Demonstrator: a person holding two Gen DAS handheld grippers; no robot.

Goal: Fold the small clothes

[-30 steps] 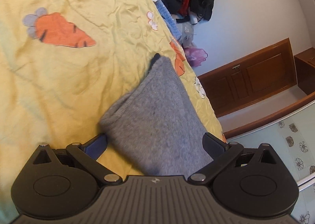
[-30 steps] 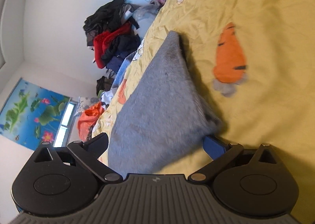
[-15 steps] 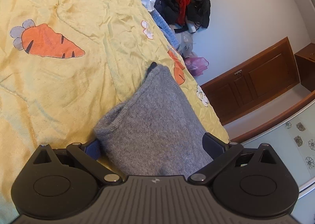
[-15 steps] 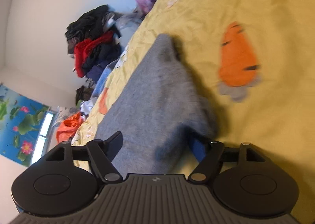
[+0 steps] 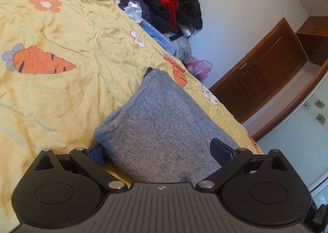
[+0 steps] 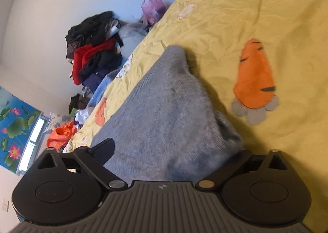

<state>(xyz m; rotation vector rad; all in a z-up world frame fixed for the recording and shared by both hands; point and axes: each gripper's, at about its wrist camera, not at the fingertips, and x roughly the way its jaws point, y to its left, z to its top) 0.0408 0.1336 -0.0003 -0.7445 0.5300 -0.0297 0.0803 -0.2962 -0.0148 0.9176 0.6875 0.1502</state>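
Watching both wrist feeds: over the last second my left gripper point(image 5: 157, 151) tilted up, so more of the far bed and the clothes pile point(image 5: 170, 7) came into frame. The grey knit garment point(image 5: 164, 130) between its fingers looks unchanged. On the right gripper point(image 6: 174, 151) the jaws pinched inward half a second back and are now spread wide again. Reads like I've let go of that side, with the fold laid down, but that's a judgement.

Jaw state: both pairs stand spread, released, with the knit bulging between them. Whether any pad actually touches cloth, I cannot tell.

Garment lies doubled over on the yellow carrot-print quilt point(image 5: 61, 99), folded edge nearest the grippers, narrow end pointing toward the far edge of the bed.

Around: orange carrot print point(image 6: 254, 77) just beside the knit, purple bag point(image 6: 152, 8) and heaped clothes at the wall, wooden door point(image 5: 262, 73) beyond. Nothing sits on the quilt near the knit. Only hazard I see is fuzzy cloth snagging a finger on pull-out.
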